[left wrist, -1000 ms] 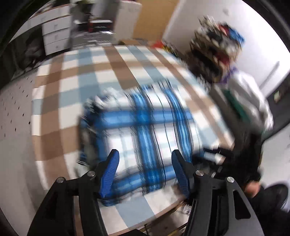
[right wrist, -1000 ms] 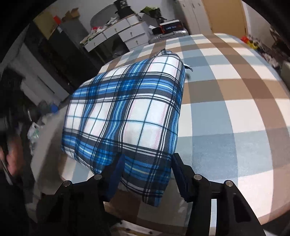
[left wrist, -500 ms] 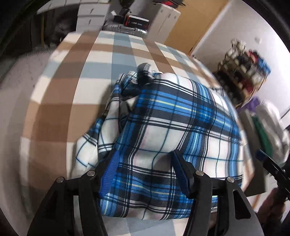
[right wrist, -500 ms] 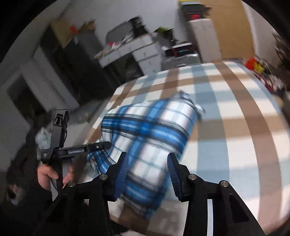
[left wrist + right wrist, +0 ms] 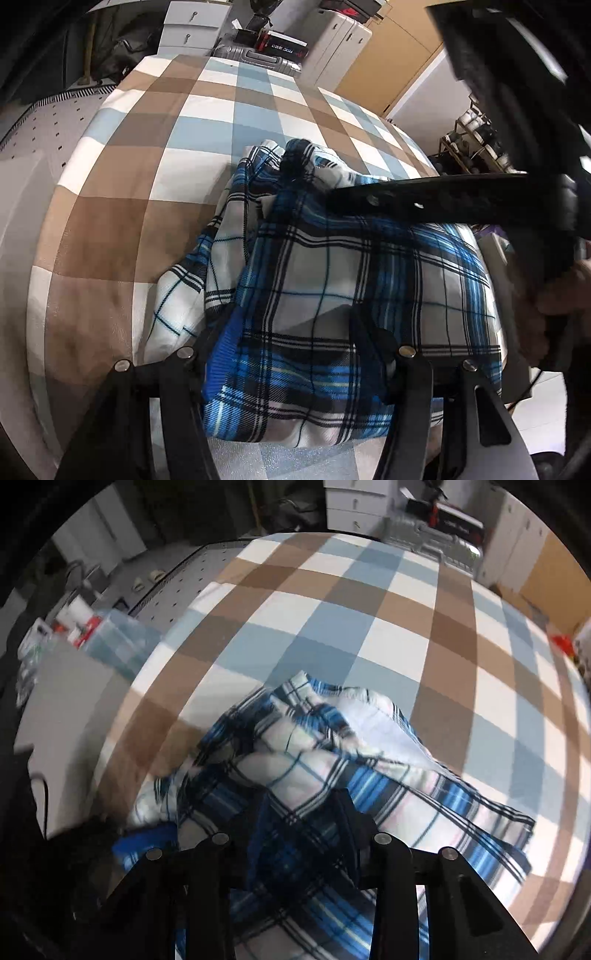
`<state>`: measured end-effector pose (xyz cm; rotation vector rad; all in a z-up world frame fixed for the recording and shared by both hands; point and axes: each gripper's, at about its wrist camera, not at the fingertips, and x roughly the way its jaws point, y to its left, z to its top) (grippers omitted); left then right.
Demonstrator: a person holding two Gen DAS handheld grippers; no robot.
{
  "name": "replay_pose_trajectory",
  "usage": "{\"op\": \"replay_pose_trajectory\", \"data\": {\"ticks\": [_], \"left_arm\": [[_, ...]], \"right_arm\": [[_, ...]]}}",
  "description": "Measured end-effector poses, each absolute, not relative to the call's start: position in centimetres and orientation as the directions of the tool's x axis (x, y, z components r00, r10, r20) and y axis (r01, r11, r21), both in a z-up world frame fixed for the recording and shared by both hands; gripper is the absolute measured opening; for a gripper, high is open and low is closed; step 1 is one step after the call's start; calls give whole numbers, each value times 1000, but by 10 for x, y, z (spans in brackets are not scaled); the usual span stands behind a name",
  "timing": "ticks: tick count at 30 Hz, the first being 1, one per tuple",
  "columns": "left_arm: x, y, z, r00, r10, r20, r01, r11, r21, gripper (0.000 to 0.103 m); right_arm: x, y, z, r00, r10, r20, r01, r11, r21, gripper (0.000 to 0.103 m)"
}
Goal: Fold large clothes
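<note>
**Both grippers on plaid garment**

Blue-white plaid garment (image 5: 332, 295) lies bunched on the checked counter (image 5: 147, 166), at its near edge. Left gripper (image 5: 299, 354) fingers spread, cloth filling the gap between them and draped over the tips. Right gripper (image 5: 303, 834) fingers narrower, a fold of the garment (image 5: 332, 757) between them; actual pinch: can't tell. Silver suitcase (image 5: 258, 59) beyond the counter's far edge.

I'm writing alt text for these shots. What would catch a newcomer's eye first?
The blue plaid garment bunched at the near edge of the checked brown, blue and white cover. Fabric sits between the fingers of both the left tool and the right tool. In the left view, the other tool's black body crosses the cloth.
</note>
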<state>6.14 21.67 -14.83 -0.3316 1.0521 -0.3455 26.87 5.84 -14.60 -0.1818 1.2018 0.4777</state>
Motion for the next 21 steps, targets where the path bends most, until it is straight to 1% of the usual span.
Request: {"op": "replay_pose_trajectory", "data": {"ticks": [4,6,8,10,13,14,15,16,17,18,21], "left_arm": [[62,218,-148,452,-435,-779,108,893,-436,55],[61,217,-148,452,-434,-780,111,894,-433,55],[59,215,-145,454,-417,-788,122,905,-408,55],[57,212,-139,451,-396,-800,131,916,-379,55],[58,217,-117,488,-401,-775,140,913,-384,55],[61,221,-109,508,-392,-767,130,915,-381,56],[66,224,-100,525,-371,-766,115,923,-368,62],[71,226,-96,530,-362,-767,112,926,-360,79],[78,226,-93,529,-349,-774,107,932,-347,87],[86,227,-92,519,-336,-786,99,937,-335,87],[122,218,-107,370,-328,-869,77,943,-323,87]], "right_arm": [[277,52,-157,286,290,-913,-388,907,166,37],[272,50,-151,304,303,-903,-404,899,166,37],[261,34,-131,350,356,-867,-408,891,201,36],[246,6,-109,407,411,-816,-370,891,264,40],[210,-51,-96,455,465,-759,-280,884,374,44],[198,-66,-96,470,477,-742,-258,879,402,45],[181,-87,-98,494,492,-717,-234,869,436,55],[172,-98,-100,513,492,-703,-211,867,452,68],[154,-118,-107,545,487,-683,-174,862,476,72],[144,-128,-113,558,490,-669,-151,853,499,77],[131,-149,-143,554,514,-655,-67,811,581,78]]}}
